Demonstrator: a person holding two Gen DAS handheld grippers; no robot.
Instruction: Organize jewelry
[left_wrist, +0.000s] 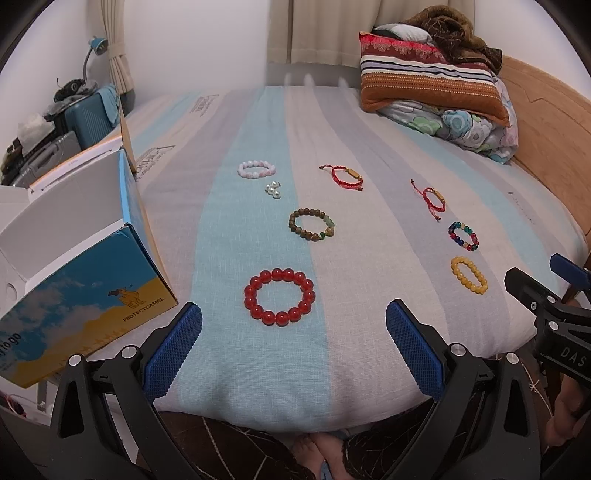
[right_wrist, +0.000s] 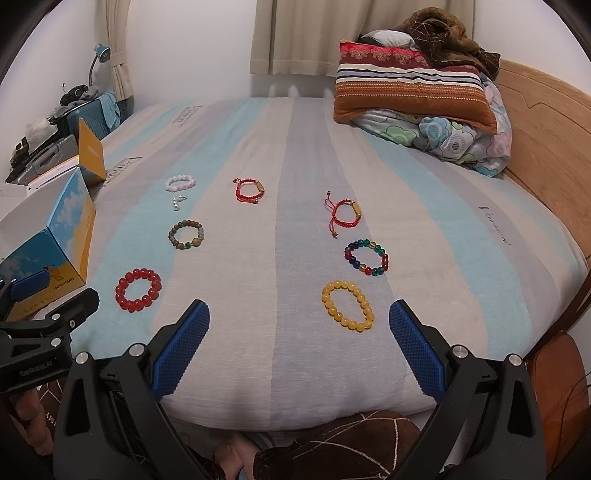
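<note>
Both tongs spread wide and empty, hovering over the near edge of the striped bed (left_wrist: 258, 369): left tongs (left_wrist: 293, 345), right tongs (right_wrist: 299, 343). Jewelry loose on the bed: red bead bracelet (left_wrist: 279, 297) at 12 o'clock just ahead of left tongs, yellow bead bracelet (right_wrist: 347, 306) at 1 o'clock of right tongs, multicolor bracelet (right_wrist: 366, 257) beyond it, brown bead bracelet (left_wrist: 312, 225), two red cord bracelets, pink bracelet (left_wrist: 256, 170), pearl earrings (left_wrist: 272, 189). Open blue-yellow box (left_wrist: 88, 295) at 9 o'clock
</note>
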